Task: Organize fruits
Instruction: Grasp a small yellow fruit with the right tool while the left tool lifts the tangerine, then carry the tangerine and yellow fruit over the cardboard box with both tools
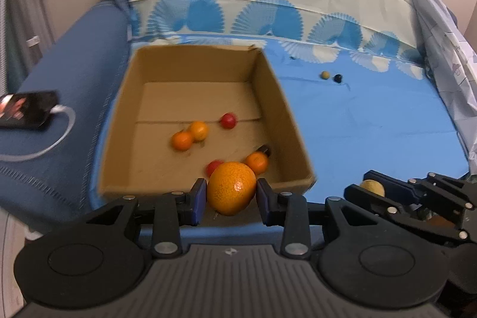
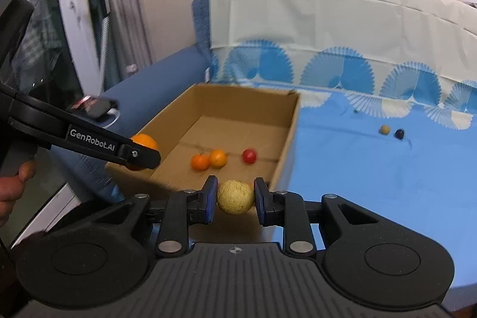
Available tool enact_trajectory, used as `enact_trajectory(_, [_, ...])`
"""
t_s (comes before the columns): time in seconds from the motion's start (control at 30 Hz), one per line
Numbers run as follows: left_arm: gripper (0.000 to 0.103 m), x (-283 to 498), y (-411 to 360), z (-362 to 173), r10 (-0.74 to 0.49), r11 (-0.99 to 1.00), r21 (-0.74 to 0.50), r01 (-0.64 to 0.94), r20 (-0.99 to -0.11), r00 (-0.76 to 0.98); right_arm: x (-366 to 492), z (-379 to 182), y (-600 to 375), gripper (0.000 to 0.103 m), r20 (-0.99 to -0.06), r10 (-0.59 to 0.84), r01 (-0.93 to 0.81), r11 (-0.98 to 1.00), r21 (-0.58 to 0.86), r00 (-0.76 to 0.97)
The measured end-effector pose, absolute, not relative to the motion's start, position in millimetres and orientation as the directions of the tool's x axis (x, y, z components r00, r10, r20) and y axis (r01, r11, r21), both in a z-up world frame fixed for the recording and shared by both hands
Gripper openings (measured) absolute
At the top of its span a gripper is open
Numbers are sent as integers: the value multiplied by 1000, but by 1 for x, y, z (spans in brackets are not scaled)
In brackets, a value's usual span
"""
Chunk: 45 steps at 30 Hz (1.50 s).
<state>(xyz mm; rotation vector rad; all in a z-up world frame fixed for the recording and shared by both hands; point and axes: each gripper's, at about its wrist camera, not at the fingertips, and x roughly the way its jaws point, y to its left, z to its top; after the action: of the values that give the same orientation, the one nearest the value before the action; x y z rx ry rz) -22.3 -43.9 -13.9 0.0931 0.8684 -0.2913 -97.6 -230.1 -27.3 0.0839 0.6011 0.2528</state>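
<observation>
The left gripper [image 1: 232, 197] is clamped on a large orange [image 1: 232, 187], its blue pads pressing both sides, held just over the near wall of the cardboard box [image 1: 190, 61]. The orange hides part of the box floor behind it, and a red fruit [image 1: 214, 166] there shows only as a sliver. The right gripper [image 2: 235, 198] is clamped on a pale yellow round fruit [image 2: 235, 196], held near the box's near right corner. In the left wrist view this gripper is cut off at the right edge and only a little of the yellow fruit peeks out between its black links.

Inside the box, the left wrist view shows five small fruits: three small oranges, two touching at mid-floor [image 1: 190, 135] and one by the right wall [image 1: 257, 162], plus two red ones, the second being farther back [image 1: 228, 120]. A dark object [image 1: 264, 150] beside the right-hand orange is too blurred to name. In the right wrist view the box's near wall hides the nearer fruits, so only three are seen.

On the blue sheet [image 1: 372, 124], well to the right of the box, two small balls lie just beside each other: one tan [image 1: 325, 75], one black [image 1: 338, 78]. A phone [image 1: 28, 109] with a white cable lies on the far left, partly cut off. A hand [image 2: 12, 187] shows at the left edge of the right wrist view.
</observation>
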Motion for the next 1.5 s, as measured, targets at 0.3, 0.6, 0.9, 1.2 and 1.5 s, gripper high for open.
enact_trajectory(0.3, [40,-59,-6,-16,-214,967,-67,247,-741,636,-122,-20,-207,28,-554,236,-204,972,120,799])
enact_trajectory(0.6, [40,-65,-1,-7,-227,967,-85,239,-714,663,-126,-17,-199,28,-547,225,-211,973,90,807])
enact_trajectory(0.9, [40,-62,0,-8,-230,967,-93,237,-716,659,-126,-18,-198,28,-549,224,-215,973,82,805])
enact_trajectory(1.2, [40,-57,0,-12,-227,968,-94,232,-723,653,-121,-19,-197,28,-560,224,-218,973,80,798])
enact_trajectory(1.5, [40,-50,1,-15,-226,969,-99,227,-731,644,-115,-22,-194,28,-571,224,-218,973,80,790])
